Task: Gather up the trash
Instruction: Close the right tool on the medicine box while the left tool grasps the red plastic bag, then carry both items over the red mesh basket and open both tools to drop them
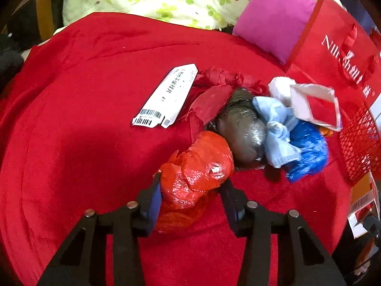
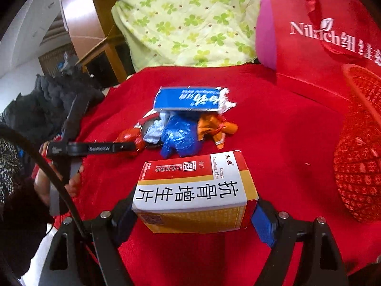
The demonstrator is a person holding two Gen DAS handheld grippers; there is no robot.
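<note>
On a red cloth lies a heap of trash. My left gripper [image 1: 191,186] is shut on a crumpled red plastic bag [image 1: 197,176] at the near end of the heap. Behind it lie a grey plastic wad [image 1: 243,131], a light blue wad [image 1: 278,131], a dark blue wad [image 1: 307,147], an open white-and-red carton [image 1: 314,104] and a flat white box [image 1: 166,95]. My right gripper [image 2: 194,205] is shut on a red, white and yellow medicine box [image 2: 195,190]. Beyond it lie a blue wad [image 2: 181,135], an orange wrapper [image 2: 214,126] and a blue carton [image 2: 188,100]. The left gripper also shows in the right wrist view [image 2: 133,146].
A red mesh basket [image 2: 359,155] stands at the right, also at the right edge of the left view [image 1: 359,143]. A red paper shopping bag [image 2: 321,35] stands behind it. A pink cushion [image 1: 273,19] and a green-flowered quilt [image 2: 190,23] lie at the back.
</note>
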